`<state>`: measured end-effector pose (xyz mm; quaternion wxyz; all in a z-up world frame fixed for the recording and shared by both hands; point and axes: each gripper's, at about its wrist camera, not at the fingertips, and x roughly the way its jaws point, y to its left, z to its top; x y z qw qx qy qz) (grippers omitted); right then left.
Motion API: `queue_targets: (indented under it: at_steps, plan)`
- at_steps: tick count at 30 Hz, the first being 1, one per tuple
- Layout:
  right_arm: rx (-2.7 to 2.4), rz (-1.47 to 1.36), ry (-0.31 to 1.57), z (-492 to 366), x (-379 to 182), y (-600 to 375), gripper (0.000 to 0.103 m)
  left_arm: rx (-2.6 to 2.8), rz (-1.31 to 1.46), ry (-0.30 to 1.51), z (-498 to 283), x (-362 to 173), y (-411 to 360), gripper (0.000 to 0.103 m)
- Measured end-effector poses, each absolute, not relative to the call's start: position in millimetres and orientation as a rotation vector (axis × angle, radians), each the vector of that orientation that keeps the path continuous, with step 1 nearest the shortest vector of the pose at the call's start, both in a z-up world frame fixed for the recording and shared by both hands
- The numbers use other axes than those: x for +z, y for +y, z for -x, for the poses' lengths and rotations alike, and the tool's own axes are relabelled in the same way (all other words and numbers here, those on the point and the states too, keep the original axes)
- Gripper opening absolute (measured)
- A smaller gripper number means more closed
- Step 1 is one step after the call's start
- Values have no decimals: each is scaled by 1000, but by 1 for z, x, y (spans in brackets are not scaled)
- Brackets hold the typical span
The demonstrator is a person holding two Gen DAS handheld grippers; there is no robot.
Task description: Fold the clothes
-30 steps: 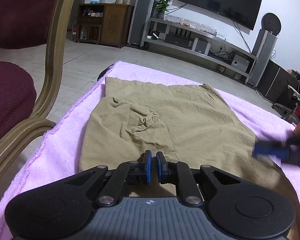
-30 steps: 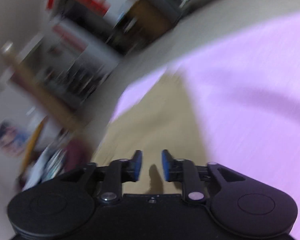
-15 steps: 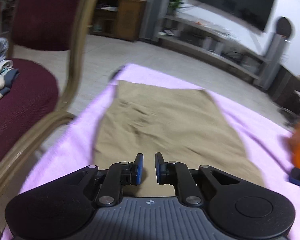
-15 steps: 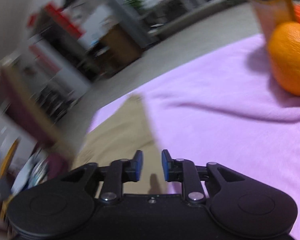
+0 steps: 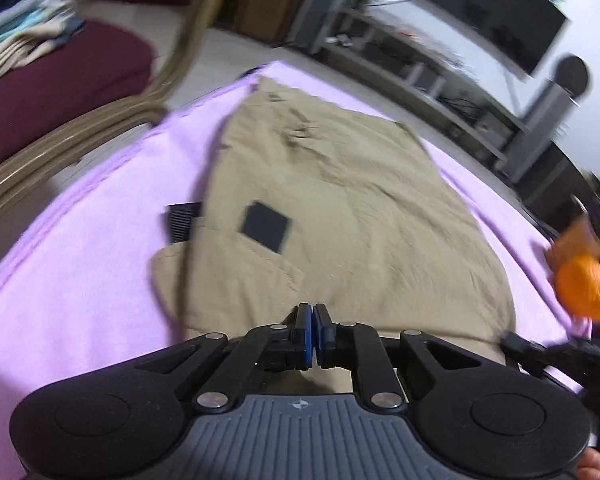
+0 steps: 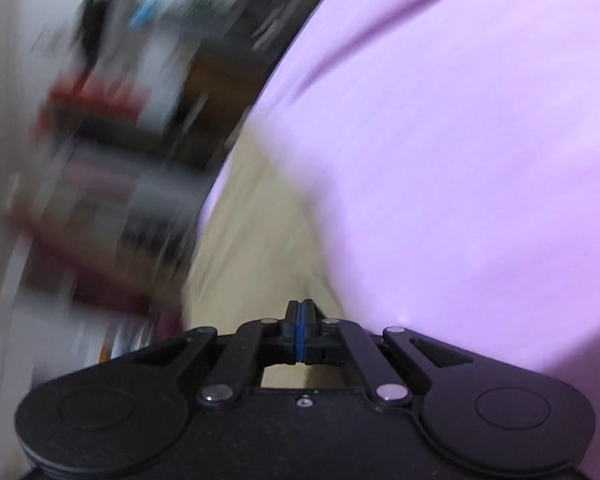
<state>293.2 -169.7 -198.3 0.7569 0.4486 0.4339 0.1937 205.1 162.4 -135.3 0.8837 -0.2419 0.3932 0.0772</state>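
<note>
Khaki cloth is what both grippers work on: the shorts [image 5: 340,216] lie spread on a pink towel [image 5: 84,280] that covers the table. Nearest to me, the left gripper [image 5: 312,334] has its blue pads pressed together at the near edge of the shorts; it seems to pinch the hem there, but the cloth between the pads is hidden, so I cannot tell for sure. The right gripper [image 6: 300,334] is also pressed together, at the near right side of the shorts [image 6: 260,240]; its picture is very blurred, and I cannot tell if cloth is inside.

A little further, on the left part of the shorts, a pocket flap lies open with a dark square patch [image 5: 266,227] on it, and a dark strip [image 5: 182,222] beside it sticks out over the towel. At the right edge of the towel stands an orange [image 5: 582,288]. Beyond the table, on the left, is a chair [image 5: 60,92] with a pile of clothes [image 5: 20,40].

I judge that the step in hand is the first fold, just at its start. The next move calls for lifting the near edge with both grippers together and carrying it toward the far edge evenly, so that the cloth does not slip or wrinkle.
</note>
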Motion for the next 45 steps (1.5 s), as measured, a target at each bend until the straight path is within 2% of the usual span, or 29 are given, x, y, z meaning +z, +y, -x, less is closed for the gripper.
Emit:
queue_targets:
  at_steps: [2,7,8,12,15,17,18,20,25,26,27,28,32,36,38,39,45]
  plan:
    - [296,-954,911,-285,-175,-198,10,176,541,828,-196,-118,167,5]
    - [368,-803,830,-241,-87,-240,16,70,513,754,-150,-65,157,5]
    - [401,-778,811,-232,-67,-243,16,42,505,750,-140,-61,154,6]
    - [485,-705,812,-182,-29,-243,29,-18,498,812,-113,-68,144,9]
    - [526,-735,879,-166,-60,-219,37,8,512,893,-112,-92,141,9]
    - [534,-754,962,-176,-103,-192,37,52,479,951,-117,-111,140,8]
    - [540,-763,1003,-180,-123,-178,35,73,486,978,-118,-120,142,14]
    - [567,-785,1071,-187,-153,-153,33,99,531,1005,-118,-131,149,13]
    - [615,-821,1132,-193,-188,-136,32,87,553,1006,-118,-133,153,14]
    - [624,-828,1144,-194,-195,-132,22,86,544,1004,-118,-132,152,14]
    - [633,-835,1156,-195,-202,-129,0,84,537,998,-116,-131,151,14]
    - [633,-853,1161,-197,-209,-129,0,81,533,991,-113,-128,149,14]
    - [381,-981,1064,-184,-205,-188,0,67,514,961,-99,-115,144,14]
    - [275,-867,1013,-152,-165,-215,22,53,495,932,-85,-103,138,11]
    - [305,-851,997,-130,-150,-221,23,46,485,917,-78,-97,136,9]
    - [316,-842,989,-120,-144,-223,25,42,481,910,-75,-94,134,15]
    - [402,-749,994,-81,-125,-217,26,-27,462,921,-47,-74,116,15]
